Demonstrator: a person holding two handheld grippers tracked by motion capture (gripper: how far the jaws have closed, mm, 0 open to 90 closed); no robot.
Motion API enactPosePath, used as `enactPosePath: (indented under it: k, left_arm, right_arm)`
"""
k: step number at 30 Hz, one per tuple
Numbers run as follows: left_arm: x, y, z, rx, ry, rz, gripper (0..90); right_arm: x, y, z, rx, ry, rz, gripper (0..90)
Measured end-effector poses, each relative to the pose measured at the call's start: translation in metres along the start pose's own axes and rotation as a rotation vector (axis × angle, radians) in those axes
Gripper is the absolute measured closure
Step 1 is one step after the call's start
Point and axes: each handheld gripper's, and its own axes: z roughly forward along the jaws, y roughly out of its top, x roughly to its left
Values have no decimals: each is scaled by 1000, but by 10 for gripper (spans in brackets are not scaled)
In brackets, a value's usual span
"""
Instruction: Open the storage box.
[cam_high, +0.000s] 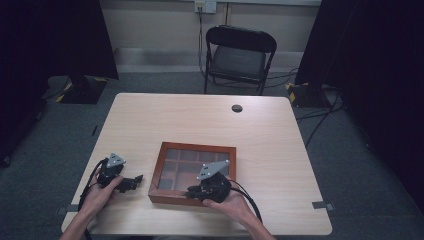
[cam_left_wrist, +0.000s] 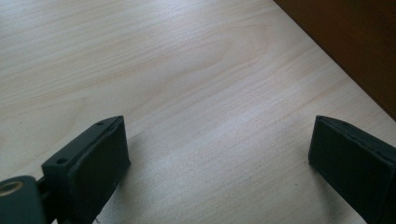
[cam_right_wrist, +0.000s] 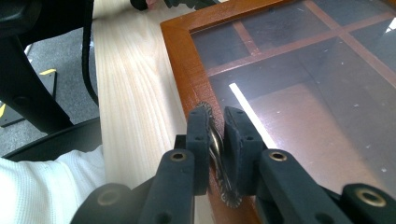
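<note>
Right claw pinches the little metal clasp on the wooden box

The bench (cam_high: 210, 115) is big and pale, and the wooden box (cam_high: 170, 148) sits near its front edge, a bit toward the middle, so both hands can reach it. The box has a glass lid (cam_right_wrist: 299, 88) with wooden strips, so you can see the small rooms inside. The right claw (cam_right_wrist: 218, 135) is clenched tight on the metal clasp (cam_right_wrist: 215, 144) at the box's front rim, most likely because the clasp is the only bit to pull on to lift the lid. The left claw (cam_left_wrist: 219, 154) rests on the bench near the front left corner, just beside the box, with its jaws wide apart and nothing between them, maybe waiting to steady the box.
</note>
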Motion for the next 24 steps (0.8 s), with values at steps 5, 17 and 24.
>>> enactPosePath:
  k: [5,17,24]
  left_arm:
    - [0,0,0,-1,1,0,43]
    - [-1,0,1,-9,-1,-10,42]
    - [0,0,1,-8,-1,-9,41]
  right_arm:
    - [0,-1,-2,6,4,-6,816]
    - [-1,-5,-11,33,25,-16,818]
    - [-1,-3,-14,37,33,-16,819]
